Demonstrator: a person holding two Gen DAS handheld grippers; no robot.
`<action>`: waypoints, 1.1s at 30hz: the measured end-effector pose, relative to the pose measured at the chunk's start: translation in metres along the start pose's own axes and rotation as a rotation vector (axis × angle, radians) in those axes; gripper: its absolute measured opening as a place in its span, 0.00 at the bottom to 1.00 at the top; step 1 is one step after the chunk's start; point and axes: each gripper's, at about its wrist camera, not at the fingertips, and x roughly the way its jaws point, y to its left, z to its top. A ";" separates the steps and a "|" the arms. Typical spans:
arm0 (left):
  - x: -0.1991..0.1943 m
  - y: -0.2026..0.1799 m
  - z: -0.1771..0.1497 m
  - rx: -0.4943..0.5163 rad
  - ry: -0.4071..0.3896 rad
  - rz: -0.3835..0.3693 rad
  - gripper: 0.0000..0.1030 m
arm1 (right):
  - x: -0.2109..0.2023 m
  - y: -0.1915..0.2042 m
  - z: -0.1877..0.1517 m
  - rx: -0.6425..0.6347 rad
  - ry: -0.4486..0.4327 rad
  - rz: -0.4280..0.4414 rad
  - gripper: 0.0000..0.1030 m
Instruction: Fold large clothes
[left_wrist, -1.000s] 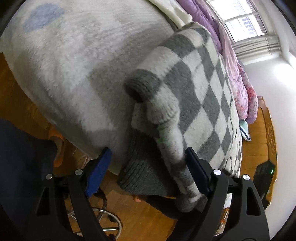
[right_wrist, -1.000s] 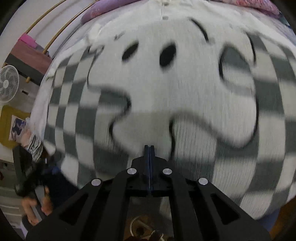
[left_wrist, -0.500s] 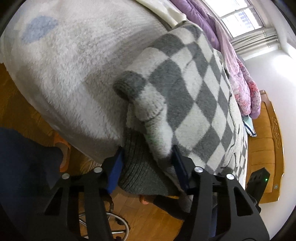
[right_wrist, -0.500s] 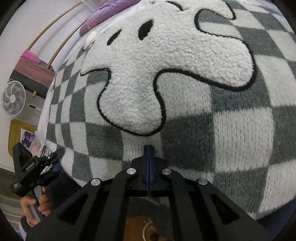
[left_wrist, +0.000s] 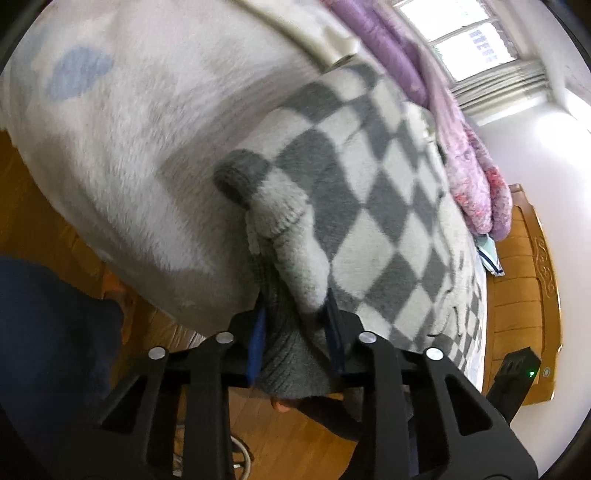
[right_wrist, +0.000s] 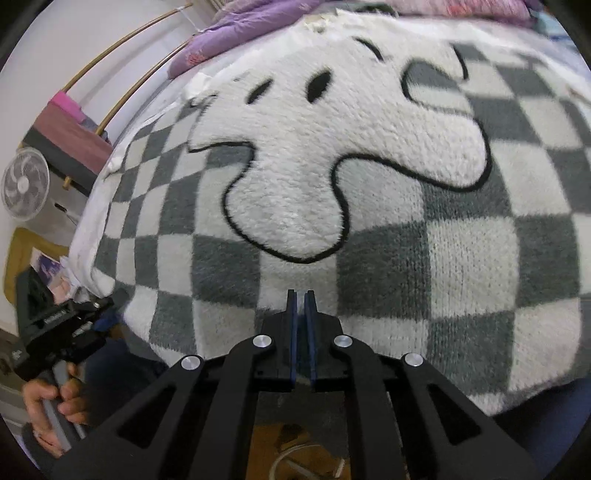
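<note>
The sweater (right_wrist: 388, 236), a thick grey-and-white checked knit with a big fluffy white cartoon shape outlined in black on its front, lies spread flat over the bed (left_wrist: 129, 147), its lower edge hanging a little past the bed's side. In the left wrist view, the left gripper (left_wrist: 295, 332) has its jaws drawn in around a bunched corner of the sweater, where the dark grey ribbed hem and a rolled white fold are squeezed between the blue pads (left_wrist: 256, 341); a grey cuff (left_wrist: 240, 175) sticks out just above that bunch. The bed under the sweater is covered by a pale fuzzy blanket with a blue patch (left_wrist: 77, 74), and purple and pink bedding (left_wrist: 469, 173) is piled along its far side near a bright window (left_wrist: 461, 40). A wooden bed frame (left_wrist: 524, 277) and a wooden floor (left_wrist: 288, 439) show at the edges. In the right wrist view, the right gripper (right_wrist: 301, 321) sits at the sweater's near edge with its jaws almost together, only a thin slit between the pads; whether any fabric is pinched in that slit cannot be told. To the left in that view, a hand (right_wrist: 55, 410) holds the other gripper's handle, and a white fan (right_wrist: 24, 182) stands by the wall.
</note>
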 end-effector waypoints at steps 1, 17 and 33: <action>-0.005 -0.004 -0.001 0.009 -0.014 -0.008 0.24 | -0.003 0.006 -0.001 -0.026 -0.018 0.005 0.06; -0.045 -0.102 0.015 0.198 -0.057 -0.164 0.04 | -0.016 0.127 -0.022 -0.398 -0.126 0.163 0.55; -0.006 0.011 0.003 -0.085 0.008 -0.008 0.45 | 0.039 0.096 -0.001 -0.275 -0.081 -0.010 0.55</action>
